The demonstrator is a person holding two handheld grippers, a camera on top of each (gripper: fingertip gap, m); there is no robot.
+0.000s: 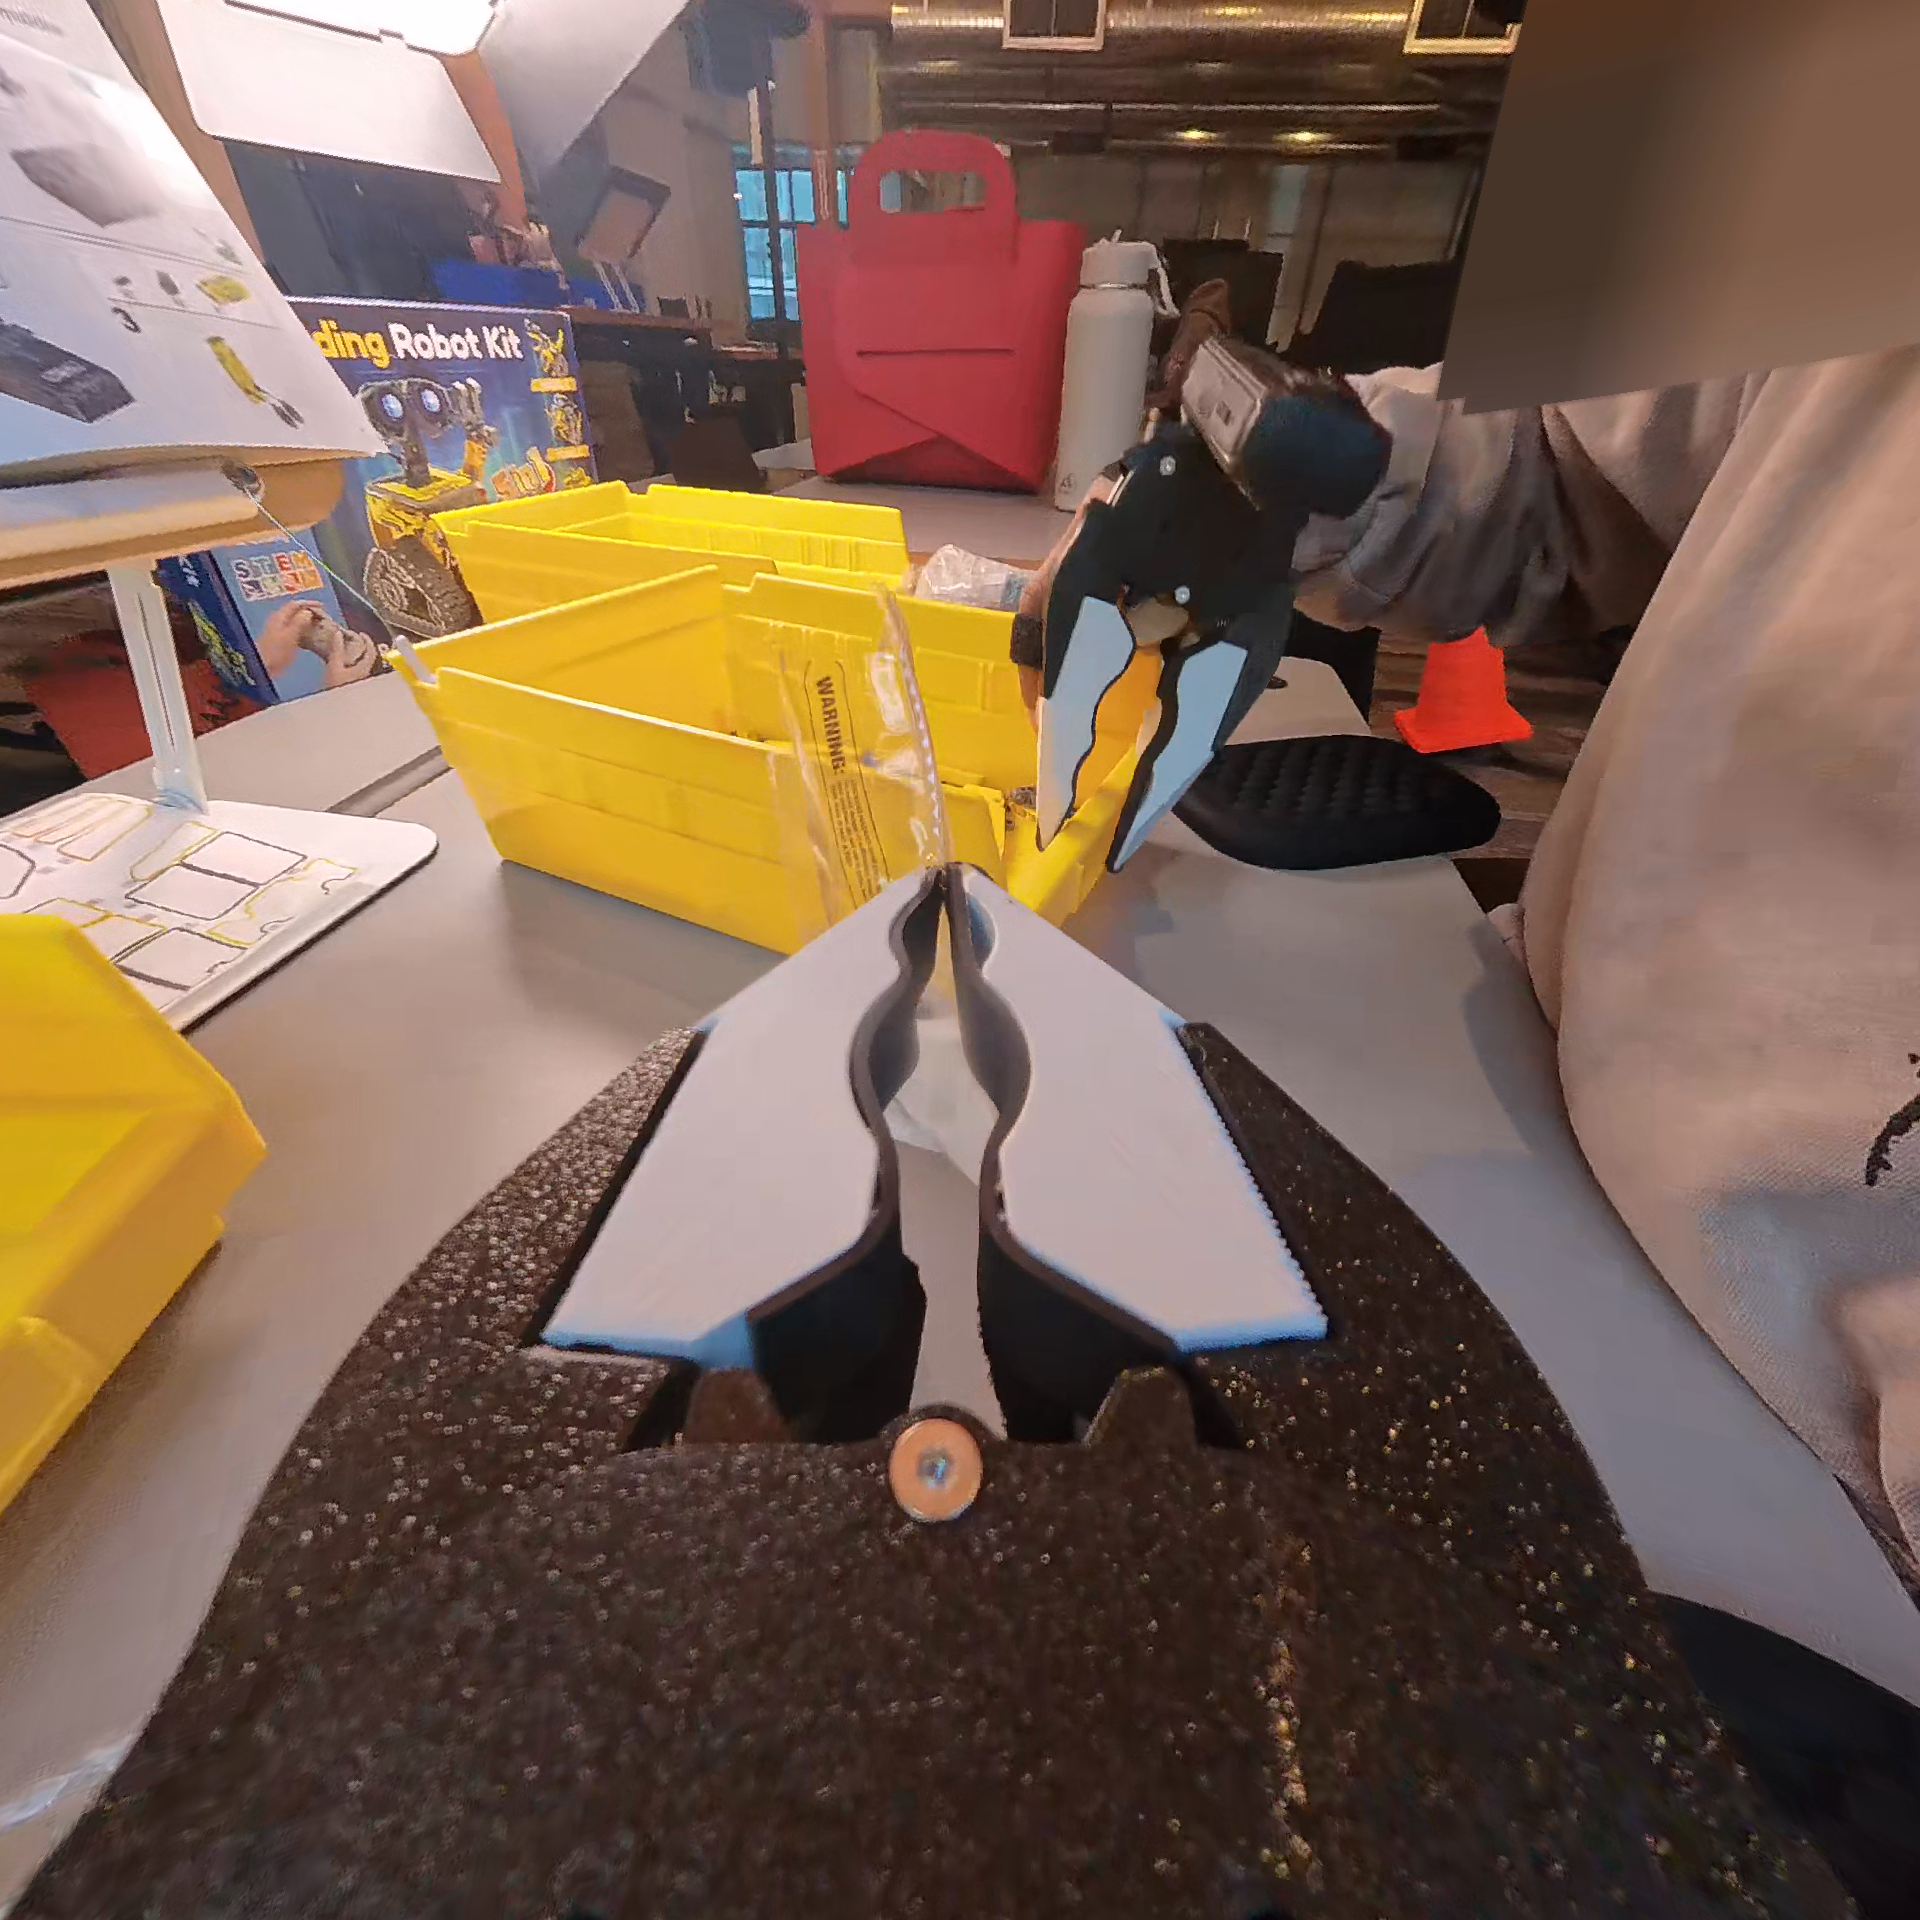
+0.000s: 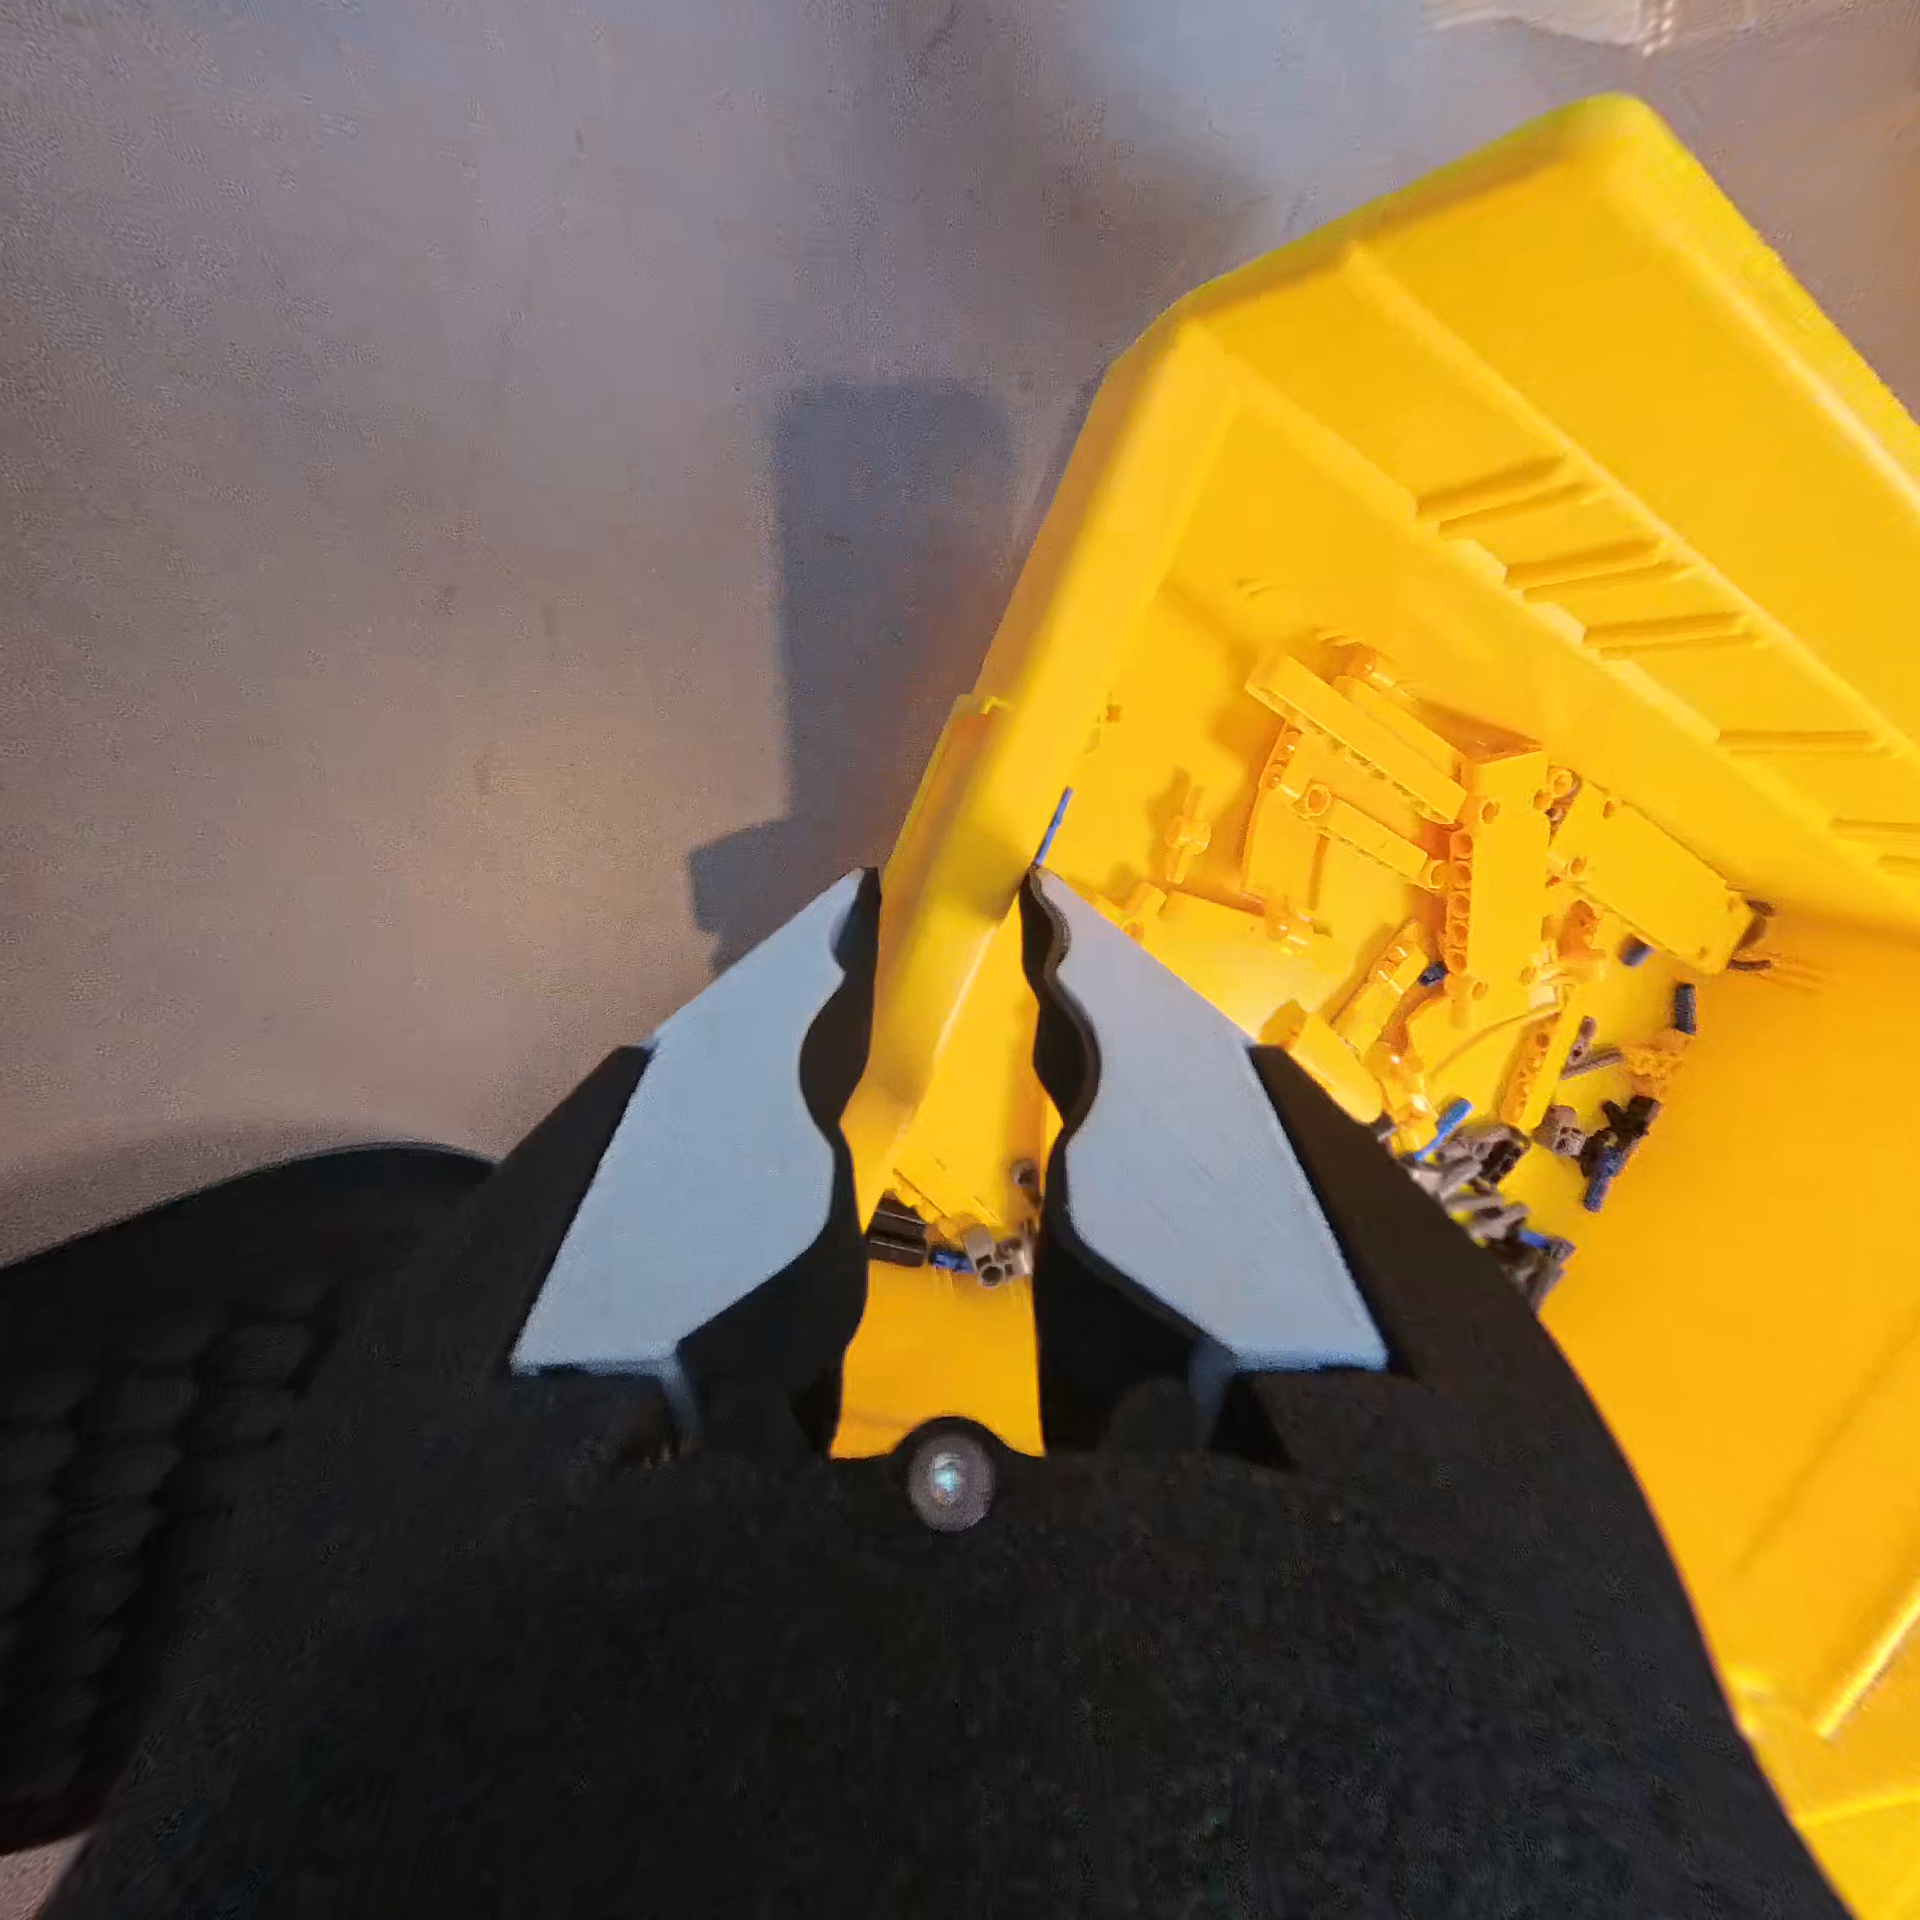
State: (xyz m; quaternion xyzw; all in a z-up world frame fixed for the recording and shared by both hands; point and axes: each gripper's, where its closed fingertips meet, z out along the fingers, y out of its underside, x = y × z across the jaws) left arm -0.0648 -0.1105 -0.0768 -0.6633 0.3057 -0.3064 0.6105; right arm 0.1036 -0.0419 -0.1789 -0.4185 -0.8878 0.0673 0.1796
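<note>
The left gripper [image 1: 943, 883] had its two fingers pressed together at the tips, and between them it pinched the lower edge of a clear plastic bag [image 1: 868, 748], an empty-looking one with printed text on it, which stood up from the tips in front of the yellow bins; the grip at the very edge was probably chosen because the film is thin and slippery. The right gripper [image 2: 948, 883] had its fingers a little apart, one on each side of the wall of a yellow bin [image 2: 1621, 1403], so the jaws straddled the rim; I cannot tell if they really squeezed it or only surrounded it. In the left wrist view the same right gripper [image 1: 1081, 847] pointed down at the near corner of the bin [image 1: 582, 769], held by a person in a light sweatshirt. Inside the bin lay small building pieces [image 2: 1455, 883], mostly yellow beams with some grey and blue pins, collected toward one side, which suggests that the bin was tilted. The bin rested on a grey table [image 1: 1299, 1018]. Further away stood a second yellow bin [image 1: 94, 1143] at the left, an instruction sheet on a stand [image 1: 135, 343], a robot kit box [image 1: 468, 416], a red bag [image 1: 935, 322], a white bottle [image 1: 1107, 364] and an orange cone [image 1: 1460, 691]
</note>
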